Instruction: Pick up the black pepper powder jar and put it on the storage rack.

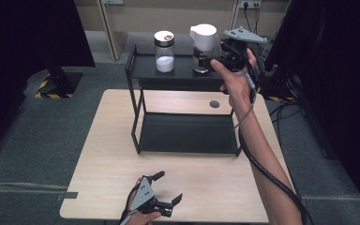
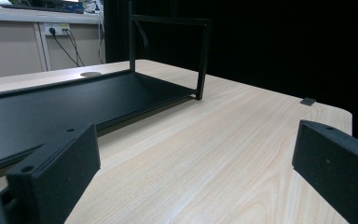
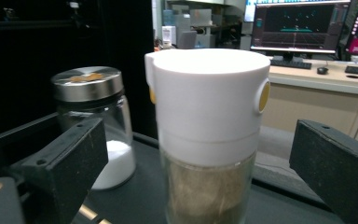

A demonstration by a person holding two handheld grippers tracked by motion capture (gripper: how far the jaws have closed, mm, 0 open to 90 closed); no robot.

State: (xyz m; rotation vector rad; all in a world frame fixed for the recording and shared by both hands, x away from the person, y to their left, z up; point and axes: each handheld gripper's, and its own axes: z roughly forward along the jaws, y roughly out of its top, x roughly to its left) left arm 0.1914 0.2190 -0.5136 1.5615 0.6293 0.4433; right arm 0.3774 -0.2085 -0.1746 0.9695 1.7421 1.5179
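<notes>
High view: the right hand-held gripper [image 1: 209, 61] was at the upper centre-right of the frame, level with the top tier of a black shelf rack [image 1: 136, 63] standing on the desk [image 1: 112, 154]. Its jaws pointed at a white-lidded glass dispenser [image 1: 202, 47] on that top tier; whether the pads touched the glass could not be told from here. A glass jar with a metal lid [image 1: 164, 51], part-filled with white powder, stood to the left of the dispenser, apart from it. The left hand-held gripper [image 1: 168, 188] lay low at the bottom centre of the frame, over the front of the desk, jaws apart with nothing between them.

Left gripper view: both black jaws rose at the lower left and lower right corners, spread wide. Bare wood of the desk [image 2: 205, 154] lay between them. The lower tray of the shelf rack [image 2: 74, 100] ran across the left half.

Right gripper view: the dispenser [image 3: 207, 107] stood at centre frame between the jaws, which were spread wide and clear of its sides. The jar [image 3: 93, 121] stood at the left, behind the left jaw.
</notes>
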